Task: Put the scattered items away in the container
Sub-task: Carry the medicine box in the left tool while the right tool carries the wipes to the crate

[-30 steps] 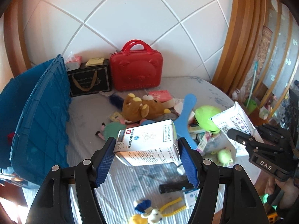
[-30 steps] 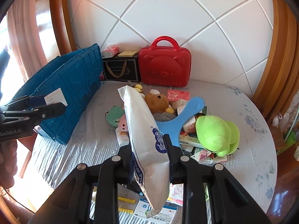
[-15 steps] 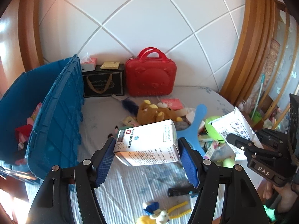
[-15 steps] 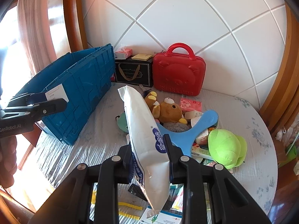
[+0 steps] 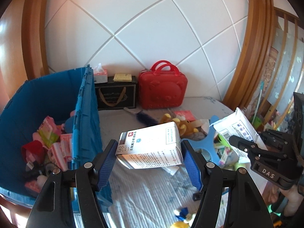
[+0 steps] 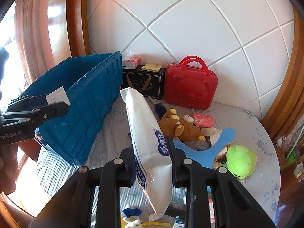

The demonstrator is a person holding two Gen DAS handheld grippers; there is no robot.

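Blue crate (image 5: 49, 102): left third of the left wrist view, open top, interior visible with pink packets and soft items heaped inside; in the right wrist view only the ribbed outer wall (image 6: 89, 102) shown, left of centre, contents hidden.

Round table (image 6: 252, 133) with pale cloth: lower half of both views, strewn with items.

Red bear-face case (image 6: 190, 89): upright against the white quilted wall, upper centre; black gift box (image 6: 143, 83) just beside it on the left, tissue pack on top.

Left gripper (image 5: 150, 157): bottom centre of the left wrist view, angled down toward the table beside the crate's near wall. Blue-padded fingers (image 5: 107, 159) roughly half spread, clamped on the two ends of a white medicine box (image 5: 150, 148), box tilted, clear of the table. Seen from the side at the left edge of the right wrist view (image 6: 47, 104), a hand below it.

Right gripper (image 6: 152, 152): bottom centre of the right wrist view, angled down. Fingers pressed tight on a white wipes pack (image 6: 150, 142) held edge-on, upper end pointing toward the crate. Printed face and barcode of the pack (image 5: 235, 127) visible only in the left wrist view, right side.

Brown teddy bear (image 6: 182, 127), blue boomerang toy (image 6: 212, 148), green plush (image 6: 240, 161): on the table, centre right.
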